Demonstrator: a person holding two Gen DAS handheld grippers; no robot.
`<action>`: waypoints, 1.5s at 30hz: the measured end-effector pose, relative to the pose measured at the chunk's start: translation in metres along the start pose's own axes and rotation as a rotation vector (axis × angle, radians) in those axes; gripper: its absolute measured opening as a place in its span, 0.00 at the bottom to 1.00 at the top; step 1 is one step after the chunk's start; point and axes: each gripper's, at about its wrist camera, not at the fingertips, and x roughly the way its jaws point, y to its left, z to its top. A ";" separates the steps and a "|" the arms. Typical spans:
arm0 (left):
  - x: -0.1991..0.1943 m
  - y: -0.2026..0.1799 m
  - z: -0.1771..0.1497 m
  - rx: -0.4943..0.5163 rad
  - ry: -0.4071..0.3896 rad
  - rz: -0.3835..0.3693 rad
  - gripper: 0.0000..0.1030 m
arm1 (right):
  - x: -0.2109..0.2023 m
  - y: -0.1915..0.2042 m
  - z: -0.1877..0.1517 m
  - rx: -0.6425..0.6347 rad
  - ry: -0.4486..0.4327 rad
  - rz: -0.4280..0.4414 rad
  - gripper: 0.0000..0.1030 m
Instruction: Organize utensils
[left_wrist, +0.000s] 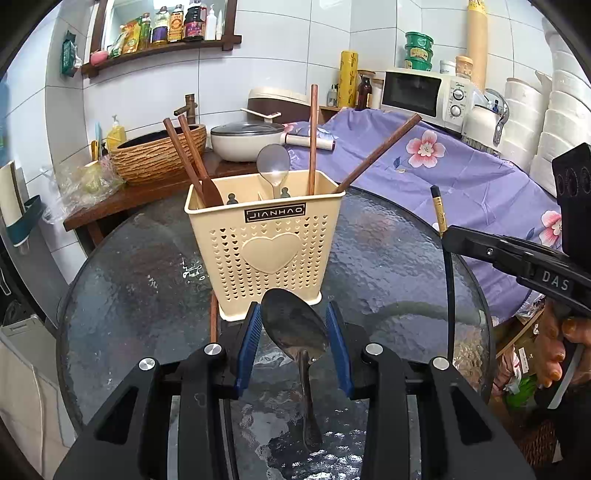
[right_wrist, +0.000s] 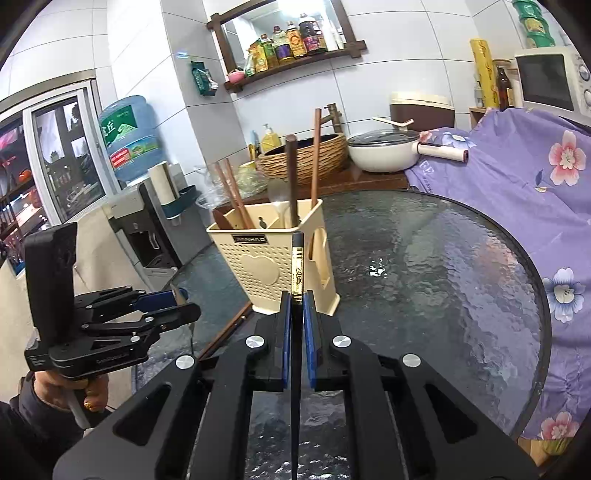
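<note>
A cream plastic utensil caddy (left_wrist: 271, 251) (right_wrist: 266, 266) with a heart on its front stands on the round glass table (left_wrist: 140, 266). It holds wooden chopsticks, a wooden spoon and a metal spoon. My left gripper (left_wrist: 293, 306) is shut across the bowl of a metal spoon (left_wrist: 295, 328), whose handle hangs back toward the camera, just in front of the caddy. My right gripper (right_wrist: 297, 302) is shut on a black chopstick (right_wrist: 297, 262) with a gold band, held upright near the caddy's right front corner. One brown chopstick (left_wrist: 213, 317) lies on the glass left of the caddy.
A purple floral cloth (left_wrist: 461, 177) covers the counter right of the table. Behind the caddy sit a white pan (left_wrist: 247, 144) and a woven basin (left_wrist: 159, 155). A water dispenser (right_wrist: 129, 136) stands far left. Bare glass (right_wrist: 443, 266) spreads right of the caddy.
</note>
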 end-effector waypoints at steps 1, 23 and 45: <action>0.000 0.001 0.001 -0.003 -0.002 0.000 0.34 | 0.000 0.001 0.001 0.003 0.001 0.008 0.07; -0.018 0.012 0.031 -0.040 -0.078 0.001 0.34 | -0.003 0.035 0.041 -0.079 -0.050 0.075 0.07; -0.036 0.057 0.160 -0.210 -0.353 0.136 0.34 | -0.018 0.083 0.174 -0.195 -0.338 -0.031 0.07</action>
